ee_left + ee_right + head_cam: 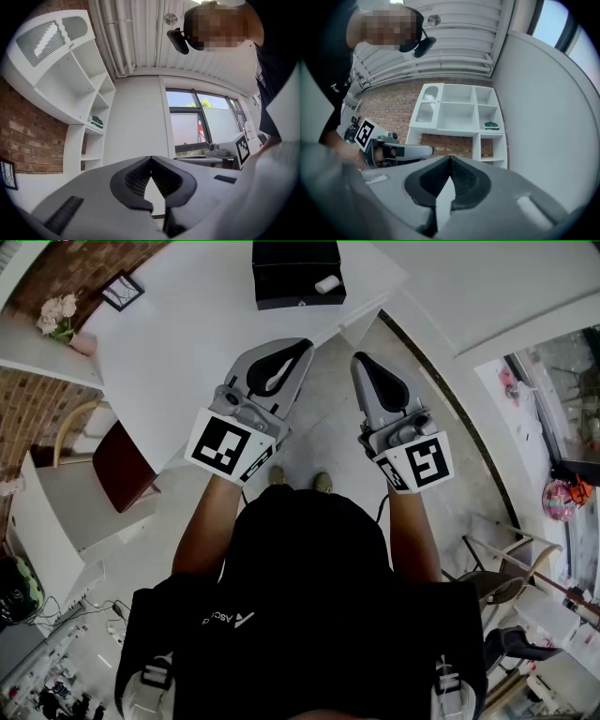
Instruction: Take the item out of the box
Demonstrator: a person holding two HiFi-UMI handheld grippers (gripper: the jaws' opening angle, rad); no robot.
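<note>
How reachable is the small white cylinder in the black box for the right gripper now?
Probably reachable, but not yet: the right gripper is held short of the black box, jaws shut. Only white table lies between it and the small white cylinder, so the way looks free once the jaws open.

left gripper (302, 345): jaws together, empty, tilted up | right gripper (359, 359): jaws together, empty, tilted up | forearms (204, 526): bare, raised, grippers side by side, apart
</note>
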